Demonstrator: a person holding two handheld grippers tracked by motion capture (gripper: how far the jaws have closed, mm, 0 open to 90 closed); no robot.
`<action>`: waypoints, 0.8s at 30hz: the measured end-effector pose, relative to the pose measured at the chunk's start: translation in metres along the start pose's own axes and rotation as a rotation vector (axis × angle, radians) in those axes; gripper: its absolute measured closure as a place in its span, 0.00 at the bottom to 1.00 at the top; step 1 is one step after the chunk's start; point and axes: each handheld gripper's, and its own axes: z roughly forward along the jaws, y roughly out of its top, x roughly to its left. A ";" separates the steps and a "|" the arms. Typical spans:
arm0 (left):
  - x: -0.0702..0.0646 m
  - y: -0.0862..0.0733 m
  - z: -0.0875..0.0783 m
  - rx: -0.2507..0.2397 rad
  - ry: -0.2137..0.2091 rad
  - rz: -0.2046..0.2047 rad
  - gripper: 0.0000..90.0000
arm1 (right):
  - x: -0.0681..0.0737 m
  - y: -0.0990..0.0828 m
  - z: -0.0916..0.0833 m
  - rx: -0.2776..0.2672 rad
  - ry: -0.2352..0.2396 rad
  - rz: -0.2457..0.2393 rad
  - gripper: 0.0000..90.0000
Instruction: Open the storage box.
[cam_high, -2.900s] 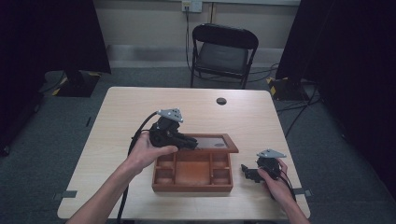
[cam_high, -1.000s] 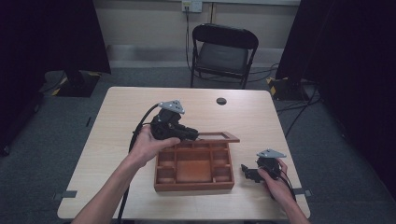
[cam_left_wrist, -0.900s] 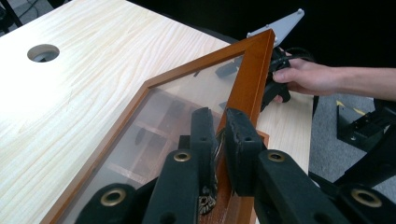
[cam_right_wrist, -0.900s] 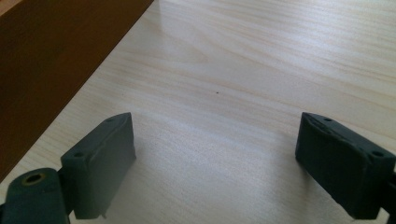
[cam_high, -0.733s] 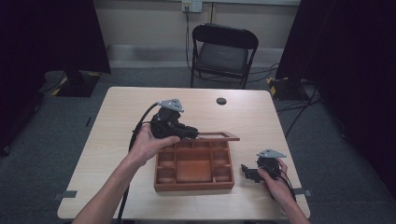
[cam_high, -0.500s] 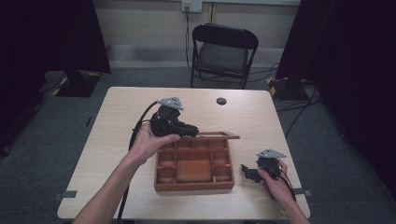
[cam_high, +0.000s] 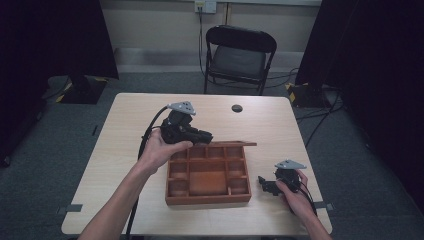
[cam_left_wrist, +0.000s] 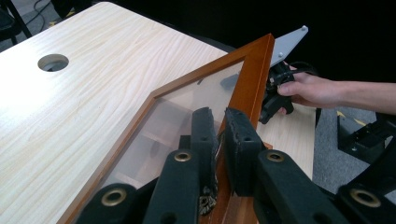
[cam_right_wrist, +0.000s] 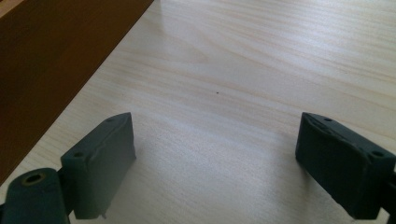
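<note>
My right gripper (cam_high: 270, 185) rests low on the table (cam_high: 125, 150) just beside the right wall of the wooden compartment box (cam_high: 208, 172), its jaws spread wide over bare wood grain with nothing between them; I judge I keep it parked there so it stays clear of the lid's swing yet near enough to steady the box if it slides. The box itself sits toward my edge of the table, its dividers open to view, and every compartment I can see looks empty

Further out, my left gripper (cam_left_wrist: 216, 140) has its jaws closed narrow on the wooden frame of the glass-paned lid (cam_left_wrist: 254, 79), pinching the rail edge-on and not the pane, since the frame is the only part firm enough to grip. From the high view the lid (cam_high: 235, 144) stands raised along the far edge of the box, seen almost edge-on, so I take it to be hinged there and held up by me

Beyond it lie a round cable hole (cam_high: 237, 108) in the table and a black folding chair (cam_high: 239, 56)
</note>
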 end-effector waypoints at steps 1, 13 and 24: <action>0.001 0.000 0.000 -0.011 0.000 -0.008 0.92 | 0.000 0.000 0.000 0.000 0.000 0.000 0.12; 0.007 0.004 -0.002 -0.024 -0.005 -0.020 0.92 | 0.000 0.000 0.000 0.001 0.001 0.000 0.12; 0.012 0.006 -0.003 -0.039 0.001 -0.026 0.92 | 0.000 0.000 0.000 0.001 0.002 -0.001 0.12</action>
